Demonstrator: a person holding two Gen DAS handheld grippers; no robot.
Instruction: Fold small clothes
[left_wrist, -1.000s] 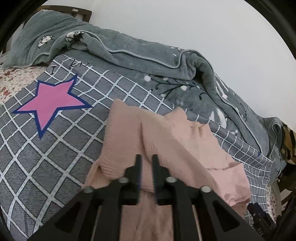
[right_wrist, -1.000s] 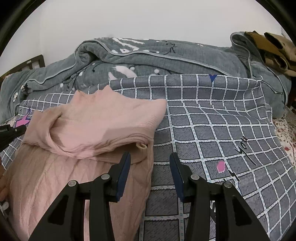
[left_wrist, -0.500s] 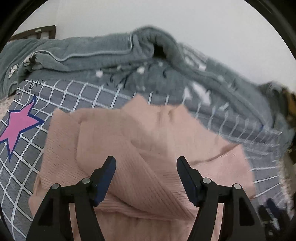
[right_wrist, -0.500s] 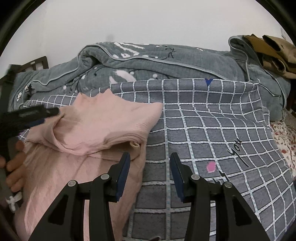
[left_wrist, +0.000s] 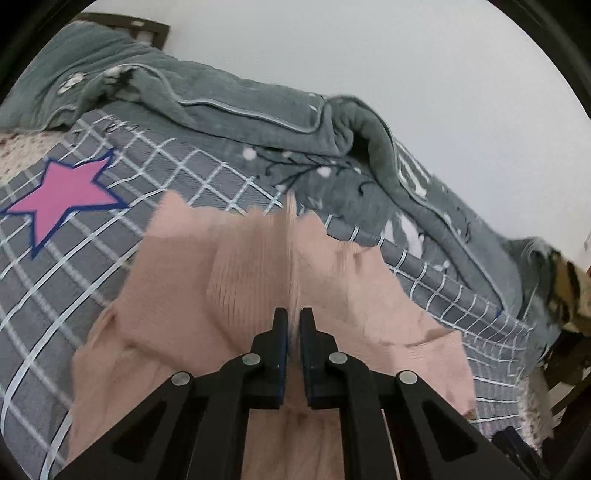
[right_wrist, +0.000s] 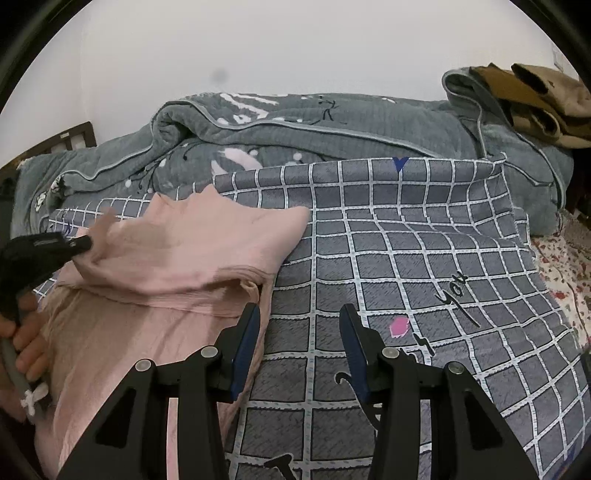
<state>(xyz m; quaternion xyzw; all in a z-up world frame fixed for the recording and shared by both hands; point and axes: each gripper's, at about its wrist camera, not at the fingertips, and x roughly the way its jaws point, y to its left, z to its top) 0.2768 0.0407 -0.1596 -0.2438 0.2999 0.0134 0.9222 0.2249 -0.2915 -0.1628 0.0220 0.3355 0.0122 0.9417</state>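
The left hand-held gripper (left_wrist: 293, 321) is pinching a sweater (left_wrist: 236, 280) fold; the right hand-held gripper (right_wrist: 299, 332) is hovering released. Next probably: laying the fold flat.

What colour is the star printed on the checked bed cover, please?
The star is pink with a dark blue outline, clearest in the left wrist view.

wall: plain white painted wall (right_wrist: 295, 44) across the top | bed: grey white-grid bedspread (right_wrist: 424, 266), pink star print (left_wrist: 61, 199) at left | rumpled grey-green quilt (right_wrist: 332, 125) behind | upper left: dark wooden frame (left_wrist: 147, 31), possibly a headboard
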